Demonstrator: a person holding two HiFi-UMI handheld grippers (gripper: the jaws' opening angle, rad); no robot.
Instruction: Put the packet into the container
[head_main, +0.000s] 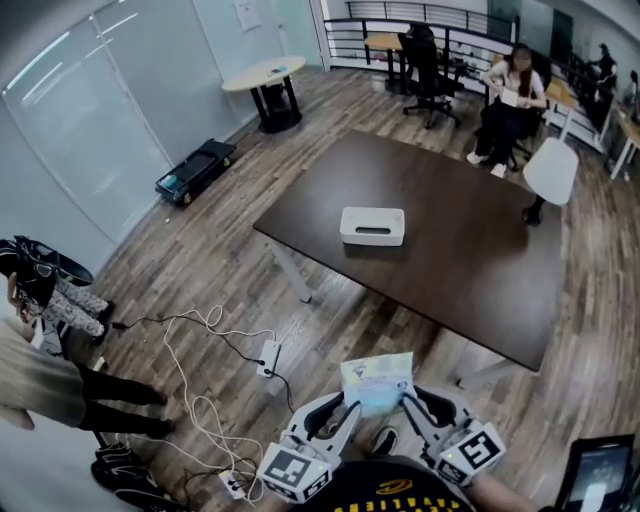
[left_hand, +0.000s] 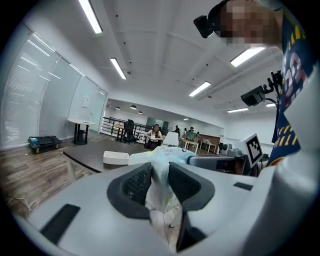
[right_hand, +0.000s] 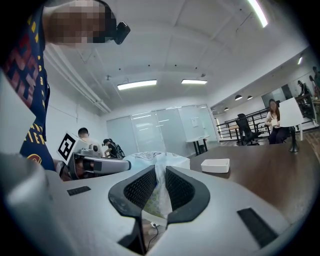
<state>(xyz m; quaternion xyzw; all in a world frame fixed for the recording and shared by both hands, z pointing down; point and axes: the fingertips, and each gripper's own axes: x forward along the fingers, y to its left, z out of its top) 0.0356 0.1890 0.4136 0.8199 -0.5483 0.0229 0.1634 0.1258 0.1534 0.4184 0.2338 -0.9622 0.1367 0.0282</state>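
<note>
The packet (head_main: 377, 382) was not yet in the container (head_main: 372, 225). It hung in the air at the near edge of the scene, gripped from both sides: the left gripper (head_main: 343, 408) was clamped on its left edge and the right gripper (head_main: 410, 404) on its right edge, each pair of jaws pinching the crinkled film between the ribbed pads. The white container sat empty-looking and open-topped on the dark table (head_main: 470, 270), far ahead and well apart from the packet, with bare wooden floor in between. Judging by this, the pick-up was done. What remained was to carry the packet across to the table, bring it over the container and let it go inside.
</note>
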